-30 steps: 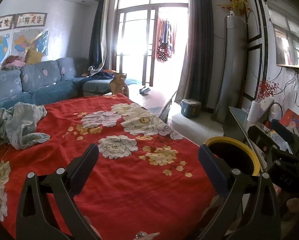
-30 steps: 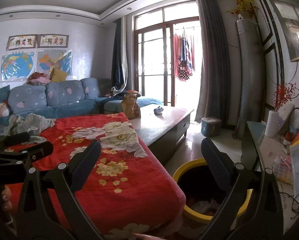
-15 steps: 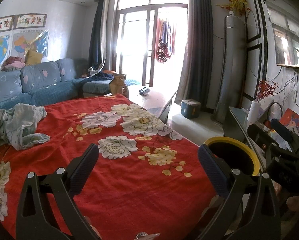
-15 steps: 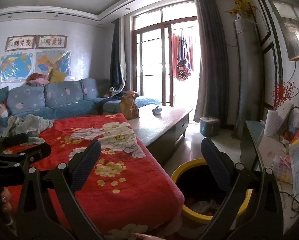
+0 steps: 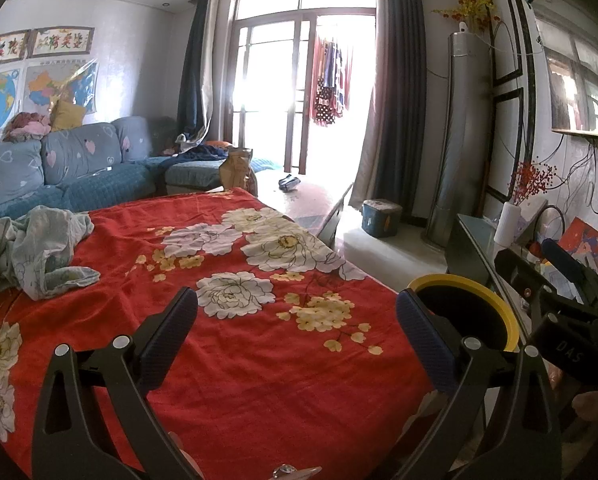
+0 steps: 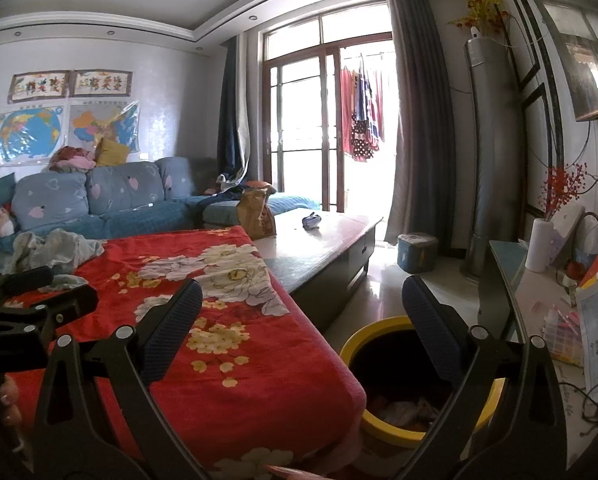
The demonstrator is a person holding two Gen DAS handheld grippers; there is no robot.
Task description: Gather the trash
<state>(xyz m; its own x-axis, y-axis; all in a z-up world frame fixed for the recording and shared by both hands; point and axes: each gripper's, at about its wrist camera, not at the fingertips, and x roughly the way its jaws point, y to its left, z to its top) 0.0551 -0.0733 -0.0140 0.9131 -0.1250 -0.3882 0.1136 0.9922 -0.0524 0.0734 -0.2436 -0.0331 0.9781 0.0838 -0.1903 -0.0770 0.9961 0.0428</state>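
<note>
A yellow-rimmed trash bin (image 6: 383,332) stands on the floor right of the table, with crumpled trash inside (image 6: 403,410). It also shows in the left wrist view (image 5: 487,304). My right gripper (image 6: 301,318) is open and empty, held above the table's right edge and the bin. My left gripper (image 5: 297,320) is open and empty over the red floral tablecloth (image 5: 239,340). The right gripper's body (image 5: 559,300) shows at the right of the left wrist view. A small blue wrapper (image 6: 311,221) and a brown paper bag (image 6: 257,216) sit on the far coffee table.
A crumpled pale cloth (image 5: 39,252) lies on the tablecloth at left. A blue sofa (image 6: 111,200) runs along the back wall. A glass side table (image 6: 539,300) with a white vase and papers stands right. A small blue stool (image 6: 417,252) sits by the curtain.
Both grippers have stayed open and empty, with only a slight drift of view. Nothing was picked up or let go.
</note>
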